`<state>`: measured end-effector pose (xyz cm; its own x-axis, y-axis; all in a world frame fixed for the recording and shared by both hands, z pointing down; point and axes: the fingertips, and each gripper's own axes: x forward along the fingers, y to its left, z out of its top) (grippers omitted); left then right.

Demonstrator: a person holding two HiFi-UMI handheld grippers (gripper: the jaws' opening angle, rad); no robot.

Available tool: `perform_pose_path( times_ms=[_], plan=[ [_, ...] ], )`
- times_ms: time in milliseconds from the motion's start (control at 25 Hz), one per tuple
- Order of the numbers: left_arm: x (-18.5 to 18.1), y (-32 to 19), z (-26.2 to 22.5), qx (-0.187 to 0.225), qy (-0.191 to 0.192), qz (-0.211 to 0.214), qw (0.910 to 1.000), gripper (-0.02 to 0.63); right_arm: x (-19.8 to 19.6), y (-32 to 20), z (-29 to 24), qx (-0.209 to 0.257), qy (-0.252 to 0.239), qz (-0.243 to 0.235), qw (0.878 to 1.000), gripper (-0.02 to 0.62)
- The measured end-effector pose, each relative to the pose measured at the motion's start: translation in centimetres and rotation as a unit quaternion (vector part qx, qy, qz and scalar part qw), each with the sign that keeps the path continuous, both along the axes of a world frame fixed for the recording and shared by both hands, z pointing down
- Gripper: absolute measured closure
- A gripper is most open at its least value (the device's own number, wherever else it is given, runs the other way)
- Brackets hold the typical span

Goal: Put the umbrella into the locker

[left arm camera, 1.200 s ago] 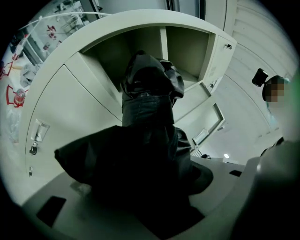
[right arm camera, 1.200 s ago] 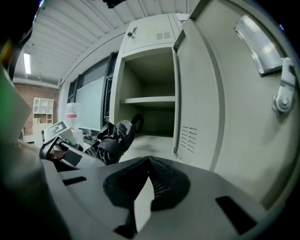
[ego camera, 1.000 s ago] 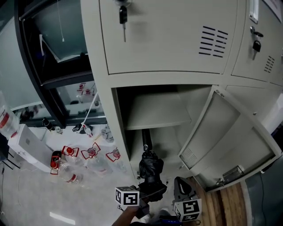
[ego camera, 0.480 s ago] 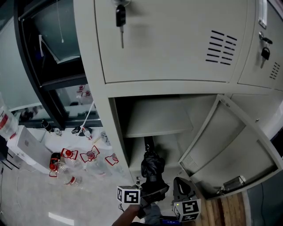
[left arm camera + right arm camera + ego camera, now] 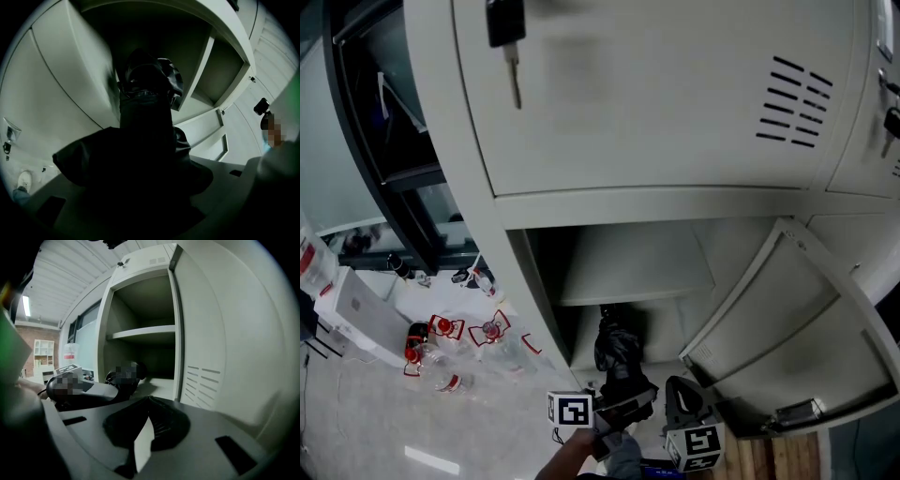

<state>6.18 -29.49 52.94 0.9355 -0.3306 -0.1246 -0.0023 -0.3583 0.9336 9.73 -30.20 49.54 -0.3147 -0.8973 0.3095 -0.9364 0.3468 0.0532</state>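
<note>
A tall bank of pale grey metal lockers [image 5: 675, 112] fills most of the room in front of me. One lower door [image 5: 806, 328] is swung wide to the right, with a shelf [image 5: 628, 272] across the open compartment. To the left, the pale floor [image 5: 366, 422] runs off toward dark-framed glass. On it are a white box [image 5: 356, 314] and a scatter of red-capped bottles [image 5: 441, 347].

The folded black umbrella [image 5: 619, 352] stands tilted in the compartment below the shelf, its far end pointing inward. The left tool [image 5: 623, 405] is clamped on its near end. The right tool [image 5: 680, 398] sits just beside it, empty, jaws pressed together. A key [image 5: 508, 47] hangs from the upper door's lock.
</note>
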Motion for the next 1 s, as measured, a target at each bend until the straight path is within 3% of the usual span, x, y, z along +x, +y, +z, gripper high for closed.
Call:
perform_pose_path(
  times_ms=[400, 560, 680, 1000],
  plan=[
    [0.1, -2.5, 0.3, -0.055, 0.038, -0.009, 0.9977, 0.341, 0.4, -1.4, 0.7, -0.009, 0.012, -0.004, 1.0, 0.594],
    [0.4, -3.4, -0.8, -0.069, 0.085, -0.006, 0.994, 0.339, 0.4, -1.7, 0.5, -0.009, 0.012, -0.009, 1.0, 0.594],
    [0.3, -3.6, -0.8, -0.074, 0.098, -0.007, 0.9923, 0.33, 0.2, -1.6, 0.2, -0.005, 0.009, -0.013, 1.0, 0.594],
    [-2.0, -3.3, -0.5, -0.099, 0.101, -0.081, 0.9867, 0.293, -0.7, 0.3, -0.6, 0.007, 0.009, -0.026, 1.0, 0.594]
  ],
)
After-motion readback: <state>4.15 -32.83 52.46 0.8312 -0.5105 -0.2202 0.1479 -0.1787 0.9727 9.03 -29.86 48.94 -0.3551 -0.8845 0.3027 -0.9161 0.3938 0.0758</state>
